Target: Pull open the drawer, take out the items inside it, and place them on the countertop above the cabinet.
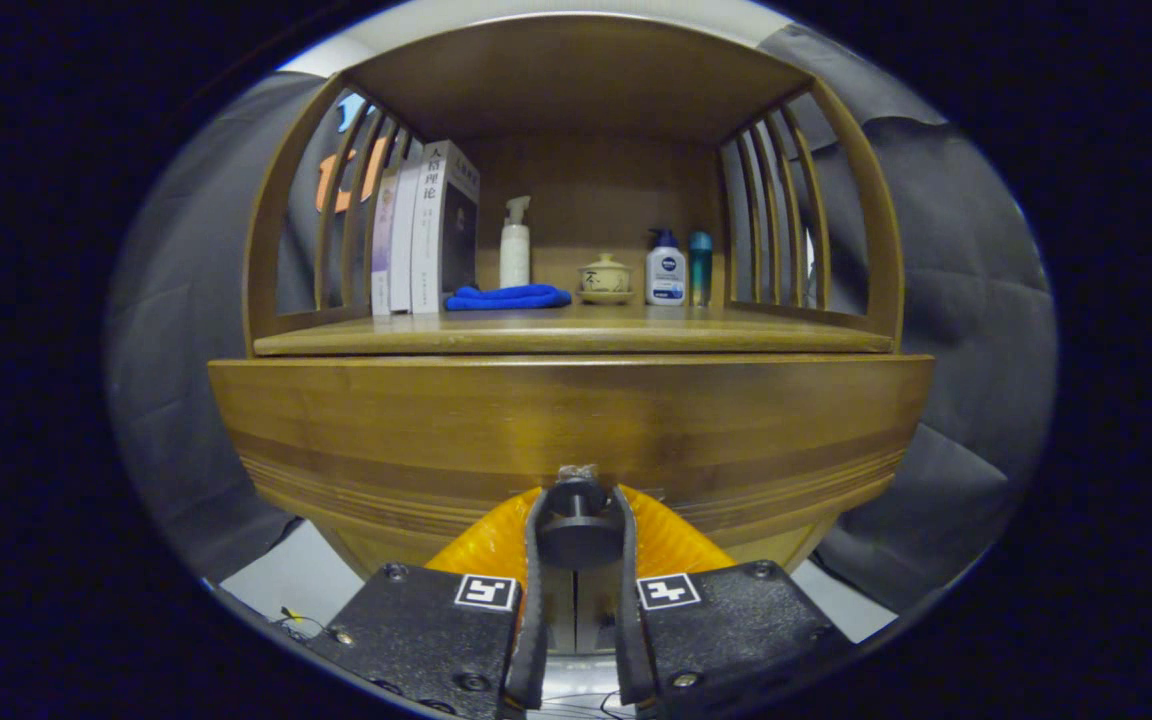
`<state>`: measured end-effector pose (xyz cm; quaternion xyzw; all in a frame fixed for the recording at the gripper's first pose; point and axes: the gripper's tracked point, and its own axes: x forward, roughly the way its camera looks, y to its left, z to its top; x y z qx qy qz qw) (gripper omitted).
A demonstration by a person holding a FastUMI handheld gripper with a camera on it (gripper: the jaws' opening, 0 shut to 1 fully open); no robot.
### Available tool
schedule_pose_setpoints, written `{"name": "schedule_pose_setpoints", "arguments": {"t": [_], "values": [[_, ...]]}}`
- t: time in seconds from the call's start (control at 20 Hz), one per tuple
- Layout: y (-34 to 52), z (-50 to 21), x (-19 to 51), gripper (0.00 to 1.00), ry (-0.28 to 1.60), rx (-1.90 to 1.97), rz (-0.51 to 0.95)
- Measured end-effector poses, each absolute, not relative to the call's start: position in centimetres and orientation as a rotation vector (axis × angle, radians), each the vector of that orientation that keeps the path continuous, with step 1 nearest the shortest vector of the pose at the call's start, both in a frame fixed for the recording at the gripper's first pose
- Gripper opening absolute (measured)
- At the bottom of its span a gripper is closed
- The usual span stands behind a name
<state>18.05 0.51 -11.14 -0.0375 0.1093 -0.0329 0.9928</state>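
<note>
Knob (577,497) sits dead centre between the two fingers (533,600) of the hand-held gripper (578,560), so that's the whole game here. It's a dark round knob sticking straight out of the drawer (566,430) front toward the camera, its stem running along the same line as the fingers. Both fingers look pressed against its sides, so I'd call it clamped on the knob, though the fisheye makes the contact a bit hard to be sure of.

Drawer front is the wide wooden band right ahead, running side to side, and it looks to be closed; nothing inside is visible. The pull should go straight back along the finger line, no sideways drift, or the knob could slip out.

Countertop (576,335) is just above the drawer. It already carries books (426,235), a blue cloth (508,297), a pump bottle (514,245), a small lidded pot (605,276) and two more bottles (679,268) toward the back, with bare wood along the front.
</note>
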Motion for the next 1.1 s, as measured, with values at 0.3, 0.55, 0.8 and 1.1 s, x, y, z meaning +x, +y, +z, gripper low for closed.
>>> {"name": "schedule_pose_setpoints", "arguments": {"t": [0.3,0.55,0.8,1.1], "values": [[0.5,-11.4,13.4,0.31,0.207,-0.074,-0.059],[1.0,-12.0,10.0,0.31,0.218,-0.057,-0.041],[1.1,-12.2,7.7,0.31,0.243,-0.031,-0.041],[0.8,-12.7,4.6,0.31,0.264,-0.033,-0.031]]}}
